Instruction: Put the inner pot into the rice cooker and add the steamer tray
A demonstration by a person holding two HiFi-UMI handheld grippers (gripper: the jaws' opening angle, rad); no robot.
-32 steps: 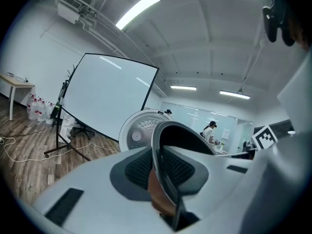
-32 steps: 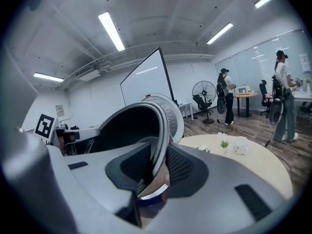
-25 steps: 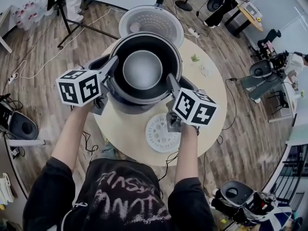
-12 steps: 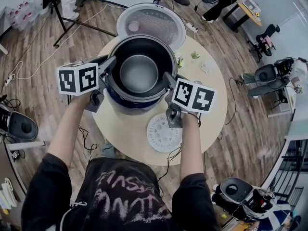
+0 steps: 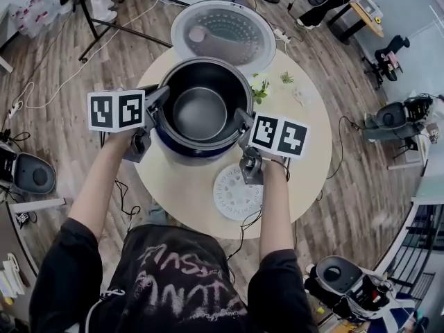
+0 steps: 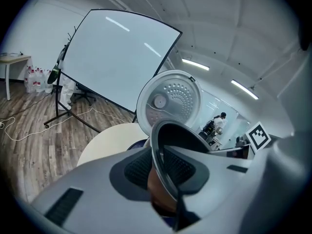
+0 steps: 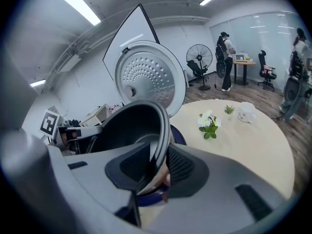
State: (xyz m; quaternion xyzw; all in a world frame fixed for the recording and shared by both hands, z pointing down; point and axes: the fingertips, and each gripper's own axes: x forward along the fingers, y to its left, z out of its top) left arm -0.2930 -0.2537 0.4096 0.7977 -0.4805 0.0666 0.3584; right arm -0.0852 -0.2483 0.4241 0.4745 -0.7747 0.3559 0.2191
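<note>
Round beige table, and both grippers are on the pot!
Left gripper pinches the inner pot by its rim at nine o'clock. Right gripper pinches the rim at three o'clock, the thin edge squeezed between dark pads. The pot sits in the mouth of the blue rice cooker, with the lid open at twelve. White steamer tray lies flat at six o'clock, just beside the right gripper.
</note>
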